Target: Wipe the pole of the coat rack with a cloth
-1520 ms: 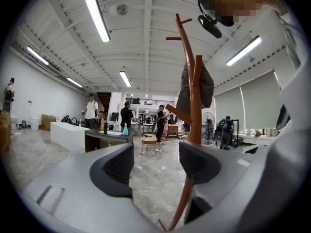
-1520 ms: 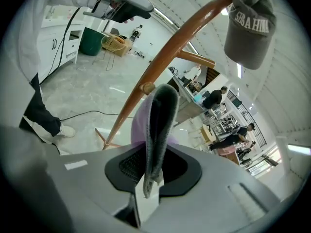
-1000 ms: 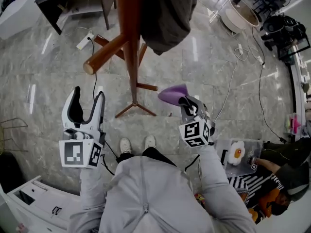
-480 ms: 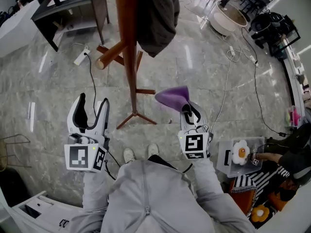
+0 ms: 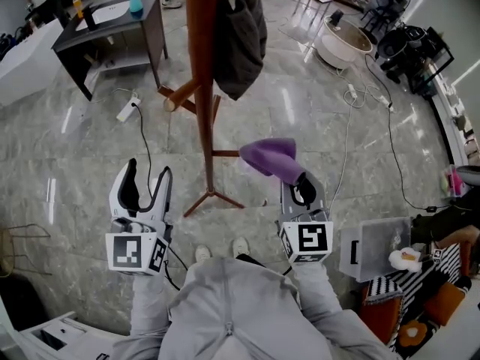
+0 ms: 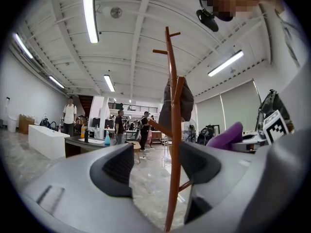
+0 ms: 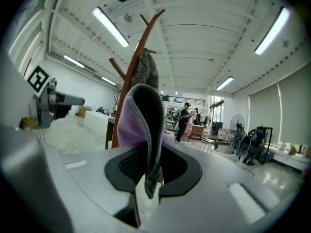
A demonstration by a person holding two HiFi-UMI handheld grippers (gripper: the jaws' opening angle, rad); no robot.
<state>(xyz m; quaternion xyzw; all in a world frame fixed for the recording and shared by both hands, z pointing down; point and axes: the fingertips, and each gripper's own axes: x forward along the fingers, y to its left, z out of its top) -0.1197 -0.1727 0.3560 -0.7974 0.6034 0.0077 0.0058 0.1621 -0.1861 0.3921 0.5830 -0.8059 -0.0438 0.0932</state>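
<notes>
The brown wooden coat rack pole [image 5: 199, 81] rises from splayed feet on the marble floor, with a dark garment [image 5: 240, 32] hanging from a peg. My right gripper [image 5: 301, 188] is shut on a purple cloth [image 5: 270, 156] that hangs just right of the pole, apart from it. In the right gripper view the cloth [image 7: 141, 125] folds up between the jaws, with the pole [image 7: 127, 89] behind it. My left gripper [image 5: 144, 184] is open and empty, left of the pole's base. In the left gripper view the pole [image 6: 173, 144] stands between the jaws, farther off.
A power strip [image 5: 126, 109] and cables lie on the floor left of the rack. A dark desk [image 5: 112, 28] stands at the back left, a white pot [image 5: 343, 36] and a fan at the back right. A grey box [image 5: 375, 247] sits at my right. People stand far off.
Both grippers have drawn lower in the head view as the view tipped up. The cloth stays clamped in the right gripper, still just right of the pole.
</notes>
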